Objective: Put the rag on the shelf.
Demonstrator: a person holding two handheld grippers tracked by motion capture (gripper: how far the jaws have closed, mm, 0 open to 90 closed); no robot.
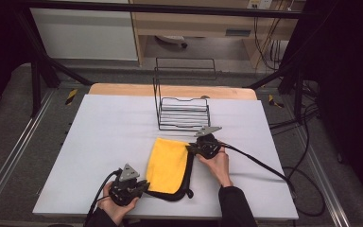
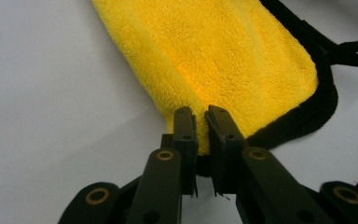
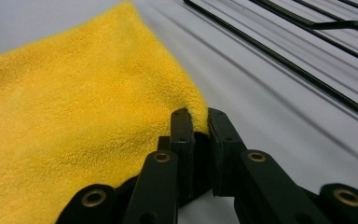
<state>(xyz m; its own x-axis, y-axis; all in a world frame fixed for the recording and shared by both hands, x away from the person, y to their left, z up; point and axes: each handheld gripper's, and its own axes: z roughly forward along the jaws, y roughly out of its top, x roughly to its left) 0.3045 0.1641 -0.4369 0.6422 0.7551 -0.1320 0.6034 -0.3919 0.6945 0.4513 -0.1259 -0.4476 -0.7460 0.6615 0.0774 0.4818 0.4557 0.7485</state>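
A yellow cloth [image 1: 166,164] with black edging lies folded on the white tabletop [image 1: 104,142], at the near middle of the high view. The yellow face is up; the black underside and border show along the cloth's right and near edges, where a black loop trails onto the tabletop.

Left claw [image 1: 143,185]: positioned at the near left corner of the cloth, held in the person's left hand [image 1: 116,208]. In the left gripper view the left claw [image 2: 201,122] has its jaws drawn close together with the yellow pile of the cloth [image 2: 214,56] pinched between them. State: closed on the cloth's corner.

Right claw [image 1: 192,149]: positioned at the far right corner of the cloth, held in the person's right hand [image 1: 217,165]. In the right gripper view the right claw [image 3: 200,122] has its jaws nearly together, with the edge of the cloth [image 3: 74,116] caught between them at the corner. State: closed on the cloth.

The two claws hold opposite corners on a diagonal, near left and far right. The cloth between them rests on the tabletop and lies fairly flat.

A black wire rack [image 1: 182,101] stands on the tabletop just beyond the cloth, near the right claw; its wires [image 3: 284,60] cross the upper right of the right gripper view. Rack and cloth are apart.

A cable [image 1: 260,163] trails from the right claw across the tabletop to its right edge
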